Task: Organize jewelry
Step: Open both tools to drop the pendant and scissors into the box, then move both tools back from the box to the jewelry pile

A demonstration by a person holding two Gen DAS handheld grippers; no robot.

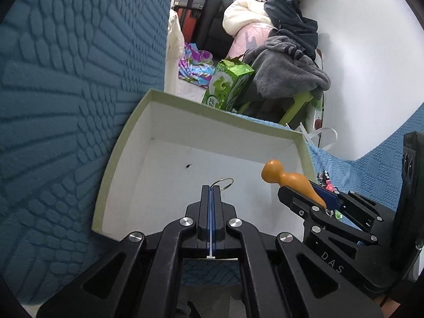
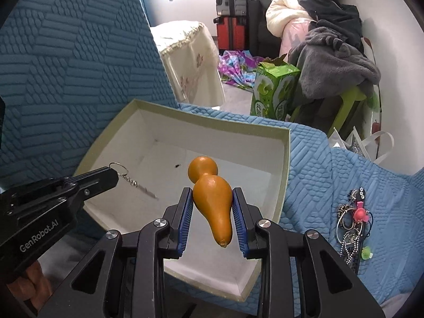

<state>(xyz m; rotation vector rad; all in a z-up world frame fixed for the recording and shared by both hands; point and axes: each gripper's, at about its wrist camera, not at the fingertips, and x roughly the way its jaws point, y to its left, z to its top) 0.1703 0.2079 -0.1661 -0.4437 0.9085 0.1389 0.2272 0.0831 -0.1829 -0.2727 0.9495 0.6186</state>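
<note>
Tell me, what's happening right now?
Left tongs shut on keyring. Right tongs shut on gourd charm. Both over open box; nothing blocking.

"GenRobot.AI" on left claw [image 2: 112, 176], "DAS" on right claw [image 1: 322, 198]

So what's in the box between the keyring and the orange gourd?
Just bare white box floor with a tiny dark speck, seen from the right wrist, between the keyring and gourd.

Left gripper [image 1: 212, 189] fingers pressed together, right gripper [image 2: 212, 204] fingers partly apart, both angled downward.
</note>
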